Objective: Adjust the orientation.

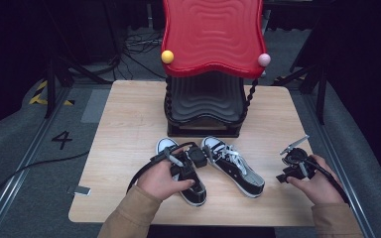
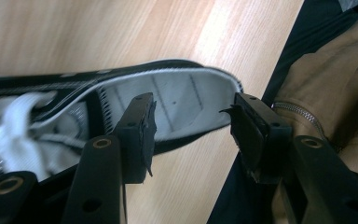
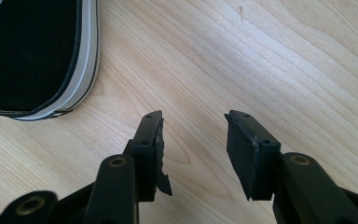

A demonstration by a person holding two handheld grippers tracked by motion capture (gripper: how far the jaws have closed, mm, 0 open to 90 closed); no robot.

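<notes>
Sneaker heel at frame centre is sitting between my left fingers, released; I'm lining up to pinch its collar. Right gripper is hovering released over the counter.

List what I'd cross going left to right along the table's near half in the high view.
Left gripper over the left sneaker → right sneaker → right gripper.

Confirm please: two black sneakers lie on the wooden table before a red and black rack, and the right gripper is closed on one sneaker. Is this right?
Not quite. The right gripper is open over bare table, beside a sneaker, as the right gripper view shows. The rest is right.
</notes>
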